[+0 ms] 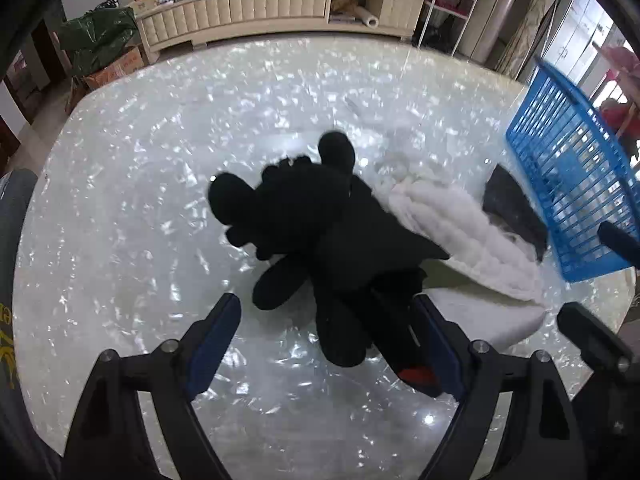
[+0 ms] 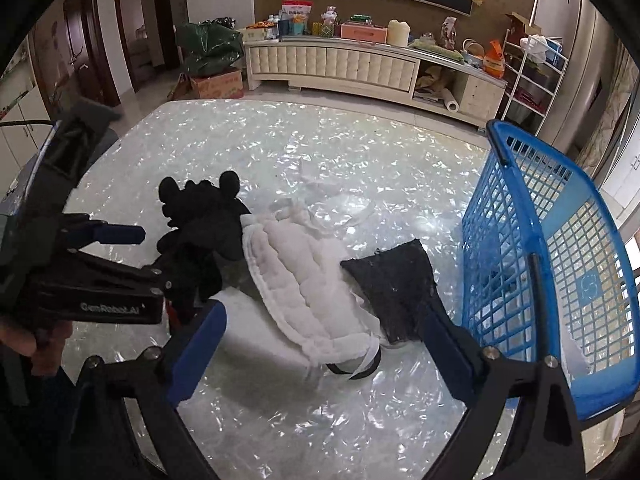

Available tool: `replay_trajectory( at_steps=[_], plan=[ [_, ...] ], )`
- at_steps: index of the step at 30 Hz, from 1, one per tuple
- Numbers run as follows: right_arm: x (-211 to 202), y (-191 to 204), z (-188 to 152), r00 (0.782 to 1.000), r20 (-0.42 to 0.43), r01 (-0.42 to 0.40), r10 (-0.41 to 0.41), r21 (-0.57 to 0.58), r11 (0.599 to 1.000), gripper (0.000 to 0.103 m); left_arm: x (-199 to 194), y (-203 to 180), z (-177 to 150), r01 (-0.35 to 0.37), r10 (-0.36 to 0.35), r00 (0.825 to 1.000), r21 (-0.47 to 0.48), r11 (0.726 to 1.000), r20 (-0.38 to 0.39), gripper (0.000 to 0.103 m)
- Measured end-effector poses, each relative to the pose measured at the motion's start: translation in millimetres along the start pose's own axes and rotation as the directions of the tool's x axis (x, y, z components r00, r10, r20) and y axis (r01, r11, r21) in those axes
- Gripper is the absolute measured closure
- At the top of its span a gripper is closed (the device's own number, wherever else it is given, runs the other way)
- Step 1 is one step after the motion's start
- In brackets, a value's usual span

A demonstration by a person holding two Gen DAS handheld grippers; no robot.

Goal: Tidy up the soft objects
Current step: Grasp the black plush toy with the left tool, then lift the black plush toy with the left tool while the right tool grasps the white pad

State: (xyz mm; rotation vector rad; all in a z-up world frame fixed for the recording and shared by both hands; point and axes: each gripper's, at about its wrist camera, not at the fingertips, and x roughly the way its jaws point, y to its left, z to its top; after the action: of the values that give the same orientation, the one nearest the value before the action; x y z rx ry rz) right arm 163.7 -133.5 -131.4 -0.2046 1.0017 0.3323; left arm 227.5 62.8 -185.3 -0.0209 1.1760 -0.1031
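Observation:
A black plush toy (image 1: 304,216) lies on the shiny white table (image 1: 160,160); it also shows in the right wrist view (image 2: 200,216). My left gripper (image 1: 326,320) is open, its jaws either side of the toy's lower end. A white quilted cloth (image 2: 308,280) lies beside the toy, also seen in the left wrist view (image 1: 452,232). A dark grey cloth (image 2: 396,288) lies next to it by the blue basket (image 2: 560,260). My right gripper (image 2: 324,328) is open and empty above the white cloth.
The blue basket (image 1: 568,184) stands tilted at the table's right edge, with white fabric inside. A cream sideboard (image 2: 360,64) with clutter, a green bag (image 2: 208,48) and a white rack (image 2: 532,72) stand beyond the table.

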Motion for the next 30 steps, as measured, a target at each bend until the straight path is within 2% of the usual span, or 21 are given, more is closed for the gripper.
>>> replay_trajectory(
  at_steps=[7, 11, 12, 14, 19, 20, 21, 22, 23, 24, 30],
  plan=[
    [6, -2, 1, 1.0, -0.011, -0.008, 0.008, -0.001, 1.0, 0.007, 19, -1, 2, -0.006, 0.006, 1.0, -0.029, 1.0, -0.022, 0.018],
    [8, -2, -1, 1.0, -0.019, -0.013, 0.013, 0.0, 1.0, 0.007, 29, -1, 4, 0.0, -0.002, 1.0, -0.049, 0.999, -0.028, 0.012],
    [8, -2, -1, 1.0, -0.02, -0.013, 0.013, 0.001, 1.0, 0.007, 30, -2, 5, -0.004, 0.003, 1.0, -0.052, 0.999, -0.028, 0.006],
    [8, -2, -2, 1.0, -0.026, -0.014, 0.014, 0.005, 1.0, 0.007, 36, -3, 5, -0.045, 0.044, 0.999, -0.058, 0.997, -0.025, 0.001],
    [4, -3, -2, 1.0, -0.025, -0.017, 0.018, 0.008, 1.0, 0.008, 48, -6, 3, -0.078, 0.077, 0.997, -0.043, 0.996, -0.026, 0.0],
    [5, -3, -2, 1.0, -0.026, -0.016, 0.016, 0.007, 1.0, 0.008, 48, -6, 2, -0.078, 0.077, 0.997, -0.048, 0.996, -0.023, 0.004],
    [4, -3, -3, 1.0, -0.026, -0.016, 0.016, 0.008, 1.0, 0.008, 46, -5, 1, -0.077, 0.076, 0.997, -0.053, 0.996, -0.017, 0.021],
    [4, -3, -3, 1.0, -0.026, -0.017, 0.017, 0.01, 1.0, 0.008, 44, -6, 1, -0.072, 0.072, 0.997, -0.045, 0.996, -0.006, 0.033],
    [4, -3, -3, 0.999, -0.027, -0.017, 0.017, 0.012, 1.0, 0.008, 40, -8, -1, -0.072, 0.073, 0.997, -0.031, 0.997, 0.006, 0.056],
    [4, -3, -3, 0.999, -0.028, -0.016, 0.016, 0.015, 1.0, 0.008, 38, -8, -1, -0.089, 0.09, 0.996, -0.024, 0.996, 0.007, 0.064],
    [4, -4, -2, 0.999, -0.029, -0.017, 0.017, 0.02, 1.0, 0.008, 32, 2, -5, -0.07, 0.07, 0.997, 0.0, 0.998, 0.014, 0.071]
  ],
)
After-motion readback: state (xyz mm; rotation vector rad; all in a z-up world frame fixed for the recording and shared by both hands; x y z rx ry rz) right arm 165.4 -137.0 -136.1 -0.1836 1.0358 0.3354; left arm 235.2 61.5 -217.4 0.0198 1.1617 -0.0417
